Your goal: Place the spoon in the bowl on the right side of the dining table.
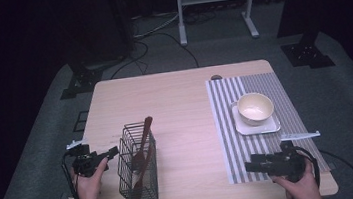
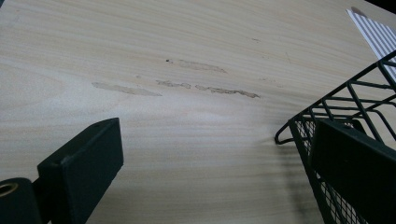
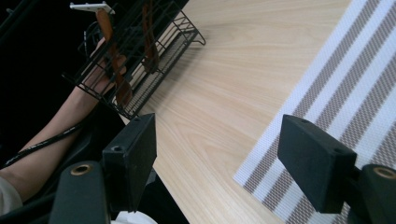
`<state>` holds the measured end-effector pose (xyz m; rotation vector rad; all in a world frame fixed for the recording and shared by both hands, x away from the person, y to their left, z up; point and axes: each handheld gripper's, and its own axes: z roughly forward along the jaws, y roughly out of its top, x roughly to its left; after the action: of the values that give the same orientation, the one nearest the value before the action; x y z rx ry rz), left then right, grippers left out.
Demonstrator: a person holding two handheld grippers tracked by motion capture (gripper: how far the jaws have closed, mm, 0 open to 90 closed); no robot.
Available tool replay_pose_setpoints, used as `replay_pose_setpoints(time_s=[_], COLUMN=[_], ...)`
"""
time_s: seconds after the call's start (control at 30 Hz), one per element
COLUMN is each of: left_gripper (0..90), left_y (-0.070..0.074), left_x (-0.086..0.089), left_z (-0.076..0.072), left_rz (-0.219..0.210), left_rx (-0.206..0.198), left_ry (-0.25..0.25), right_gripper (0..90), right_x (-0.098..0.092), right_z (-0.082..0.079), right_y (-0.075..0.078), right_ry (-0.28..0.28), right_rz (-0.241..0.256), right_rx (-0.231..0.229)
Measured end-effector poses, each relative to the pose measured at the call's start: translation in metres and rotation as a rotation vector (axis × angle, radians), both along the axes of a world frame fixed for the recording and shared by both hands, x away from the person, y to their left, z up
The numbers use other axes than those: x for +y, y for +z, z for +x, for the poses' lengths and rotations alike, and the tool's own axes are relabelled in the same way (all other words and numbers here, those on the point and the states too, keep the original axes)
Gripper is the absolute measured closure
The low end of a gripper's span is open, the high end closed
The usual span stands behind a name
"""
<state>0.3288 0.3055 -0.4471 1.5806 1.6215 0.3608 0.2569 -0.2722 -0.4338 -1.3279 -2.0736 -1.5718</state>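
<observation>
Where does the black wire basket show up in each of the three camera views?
High view: the black wire basket stands left of centre on the table, holding wooden utensils, just right of the left hand-held gripper.
Left gripper view: at the right edge, partly behind the right-hand jaw.
Right gripper view: top left, tilted in the picture.
Shared landmark: the striped placemat, top right in the left gripper view, right side in the right gripper view.

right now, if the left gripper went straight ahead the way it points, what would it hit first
Most likely the black wire basket. The left gripper points at its near wall, and in the left gripper view one jaw already overlaps the mesh, though the gap between them is hard to judge.
</observation>
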Motion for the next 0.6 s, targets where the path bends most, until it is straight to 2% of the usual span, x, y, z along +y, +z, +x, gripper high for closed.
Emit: replay_pose_setpoints(time_s=[0.27, 0.6], left_gripper=[2.0, 2.0], left_y=[0.000, 0.000], left_x=[-0.001, -0.001], left_z=[0.001, 0.001], left_rz=[-0.002, 0.000], left_rx=[0.001, 0.001], left_ry=[-0.001, -0.004], right_gripper=[27.1, 26.7], right_x=[0.010, 0.023], right_z=[0.007, 0.013], right_y=[0.007, 0.019], right_ry=[0.030, 0.065], right_rz=[0.020, 0.017], right_rx=[-0.001, -0.002])
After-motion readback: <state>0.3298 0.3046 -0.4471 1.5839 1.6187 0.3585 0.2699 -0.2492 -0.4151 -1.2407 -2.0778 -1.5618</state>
